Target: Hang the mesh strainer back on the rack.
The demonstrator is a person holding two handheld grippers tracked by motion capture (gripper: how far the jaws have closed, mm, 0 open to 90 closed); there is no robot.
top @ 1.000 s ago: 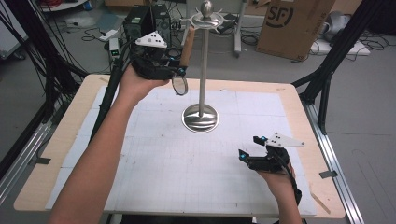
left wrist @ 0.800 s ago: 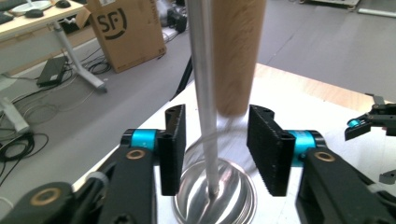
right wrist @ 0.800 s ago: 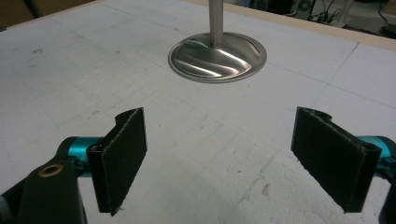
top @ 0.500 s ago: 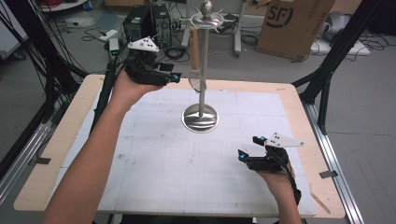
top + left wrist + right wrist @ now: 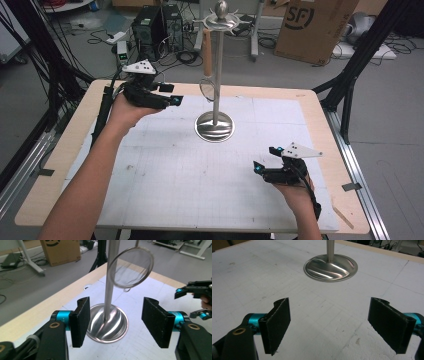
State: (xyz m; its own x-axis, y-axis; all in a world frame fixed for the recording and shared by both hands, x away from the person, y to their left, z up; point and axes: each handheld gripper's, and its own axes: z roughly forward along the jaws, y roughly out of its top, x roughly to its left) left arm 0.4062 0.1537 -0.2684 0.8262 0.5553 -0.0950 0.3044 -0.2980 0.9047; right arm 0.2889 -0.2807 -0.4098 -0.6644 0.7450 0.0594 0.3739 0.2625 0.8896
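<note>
Now that my left gripper [image 5: 115,323] has let go and drawn back from the pole, its jaws stand wide and empty, and the strainer [image 5: 207,88] hangs free on the stand [image 5: 215,126], a second ago beside my hand. Hanging looks done. My right gripper [image 5: 337,323] rests low, wide open, holding nothing.

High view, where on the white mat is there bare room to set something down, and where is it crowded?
The white mat is bare between the metal stand and the near edge, left of the right gripper, and along the right side past the stand. It is crowded at the far middle, where the left gripper sits near the hanging strainer.
</note>
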